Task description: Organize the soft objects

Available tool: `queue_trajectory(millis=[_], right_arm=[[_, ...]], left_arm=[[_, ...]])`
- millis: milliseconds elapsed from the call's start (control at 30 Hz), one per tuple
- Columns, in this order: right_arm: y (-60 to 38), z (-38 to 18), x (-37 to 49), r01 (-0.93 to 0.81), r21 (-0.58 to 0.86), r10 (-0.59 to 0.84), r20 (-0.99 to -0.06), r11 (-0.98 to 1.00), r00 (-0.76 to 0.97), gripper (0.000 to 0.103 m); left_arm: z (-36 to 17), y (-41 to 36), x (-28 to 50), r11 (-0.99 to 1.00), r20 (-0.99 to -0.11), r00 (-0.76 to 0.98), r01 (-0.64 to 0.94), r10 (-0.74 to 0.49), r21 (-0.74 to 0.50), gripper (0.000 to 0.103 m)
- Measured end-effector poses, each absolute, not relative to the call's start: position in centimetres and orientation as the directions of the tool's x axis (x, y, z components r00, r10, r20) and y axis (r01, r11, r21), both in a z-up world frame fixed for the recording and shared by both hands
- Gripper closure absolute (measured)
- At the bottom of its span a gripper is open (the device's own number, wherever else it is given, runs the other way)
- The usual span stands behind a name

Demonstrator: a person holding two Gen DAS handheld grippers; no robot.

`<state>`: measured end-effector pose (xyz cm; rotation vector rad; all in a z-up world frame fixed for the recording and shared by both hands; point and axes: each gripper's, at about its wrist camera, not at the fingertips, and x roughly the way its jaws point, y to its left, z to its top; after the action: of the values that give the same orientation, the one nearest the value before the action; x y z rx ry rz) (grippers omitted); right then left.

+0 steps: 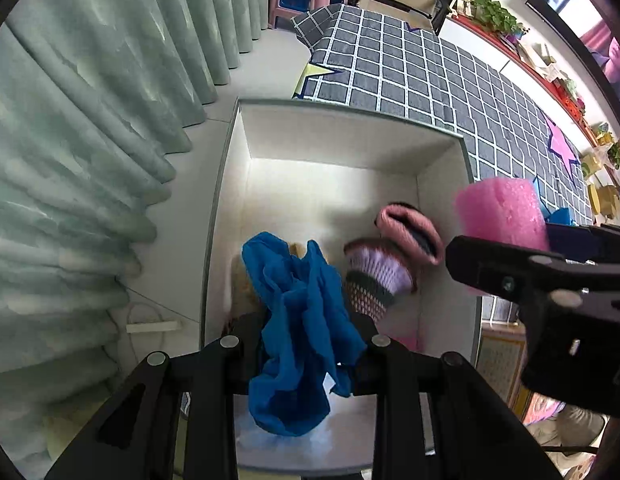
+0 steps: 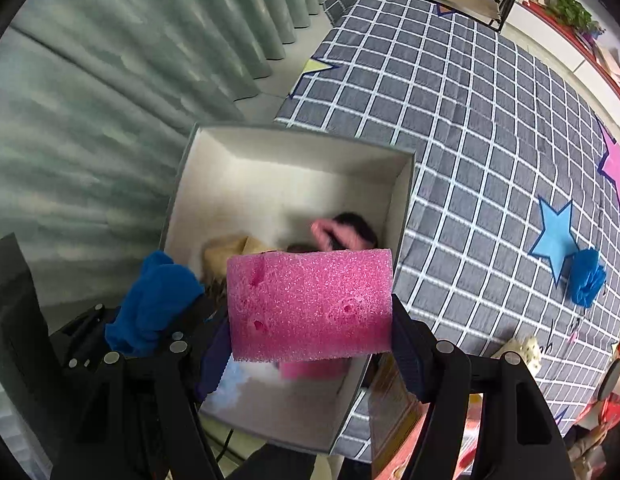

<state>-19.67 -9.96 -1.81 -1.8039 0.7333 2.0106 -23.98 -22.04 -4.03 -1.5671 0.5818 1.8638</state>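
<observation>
Porous, rough pink foam block (image 2: 310, 304), thin crumpled blue cloth (image 1: 301, 328), smooth matt white box (image 1: 334, 140).

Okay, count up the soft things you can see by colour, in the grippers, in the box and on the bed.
Blue: 2, crumpled blue cloth, blue pompom
Pink: 2, pink foam block, pink knit sock
Purple striped: 1, knit sock
Beige: 1, plush
Total: 6

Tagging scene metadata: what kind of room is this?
Likely a home bedroom: a bed under a grey checked star-print cover, pale green floor-length curtains, and a plant-lined sill.
</observation>
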Motion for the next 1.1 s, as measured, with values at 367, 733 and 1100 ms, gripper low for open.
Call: queue_trajectory(millis=[367, 733, 1100], right_arm=[[-8.3, -3.5, -20.5, -0.590, 0.136, -0.091, -0.990, -0.796, -0.105, 0.032], [-8.4, -3.8, -20.7, -0.578, 0.152, -0.108, -0.988, -0.802, -0.109, 0.032], [-8.7, -4.6, -20.9, -0.571, 0.164, -0.126, -0.986, -0.805, -0.107, 0.032]], left_arm=[[-5.1, -20.7, -24.3, -0.707, -0.985, -0.076, -0.705, 0.157, -0.059, 0.072], [-5.8, -20.4, -24.4, -0.710, -0.988, -0.064, -0.702, 0.140, -0.055, 0.072], [-5.7, -20.9, -24.0, -0.709, -0.988, -0.059, -0.703, 0.140, -0.058, 0.064]])
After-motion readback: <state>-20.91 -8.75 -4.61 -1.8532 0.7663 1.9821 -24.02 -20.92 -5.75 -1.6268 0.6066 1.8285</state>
